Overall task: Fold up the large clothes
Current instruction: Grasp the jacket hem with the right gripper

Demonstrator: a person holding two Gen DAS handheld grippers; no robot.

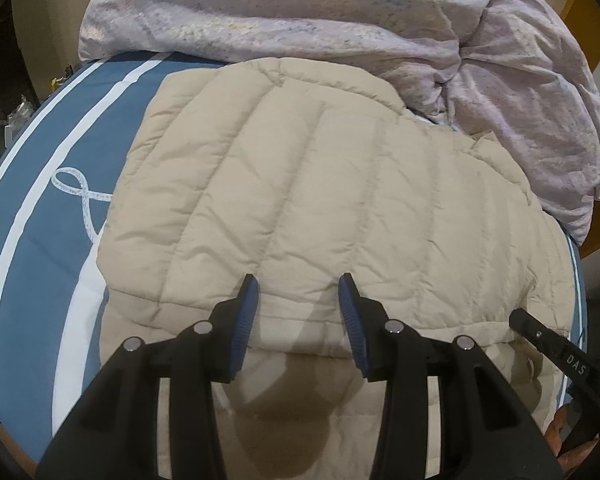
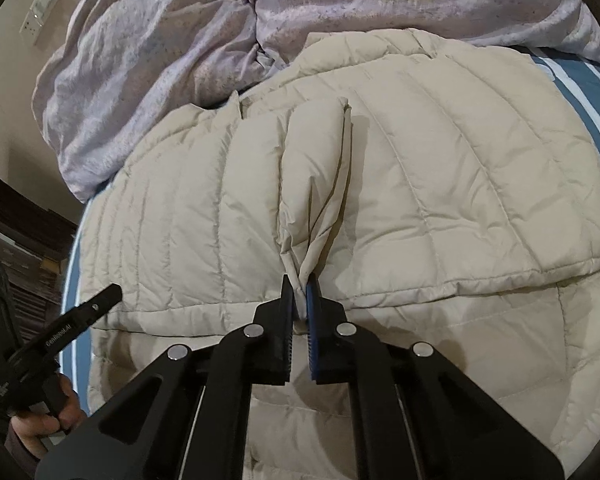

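Your beige quilted jacket (image 2: 380, 184) lies spread across the bed (image 1: 32, 240), over the blue striped sheet, with its far edge just against the crumpled lilac duvet (image 1: 300, 12). It already looks partly folded: an upper layer ends in a stitched hem that runs across both views, and more of the same padded fabric shows beneath it, nearer to you. The upper layer is fairly flat, so I judge that at least one fold is in place.

Your right gripper (image 2: 299, 296) is pressed together on a pinch of that upper layer just beyond the hem, and a puffed ridge of fabric rises away from its tips. Your left gripper (image 1: 298, 292) stands spread partway over the same hem, further along it, with nothing between its blue pads (image 1: 350, 312); whether the tips touch the jacket I cannot tell. The right gripper's black arm pokes into the left wrist view at the lower right edge.

What seems left is the next fold: the left side needs its own grip on the hem before the layer can be carried over evenly. The jacket is still wide and far from a compact bundle, so I judge you to be somewhere near the middle.
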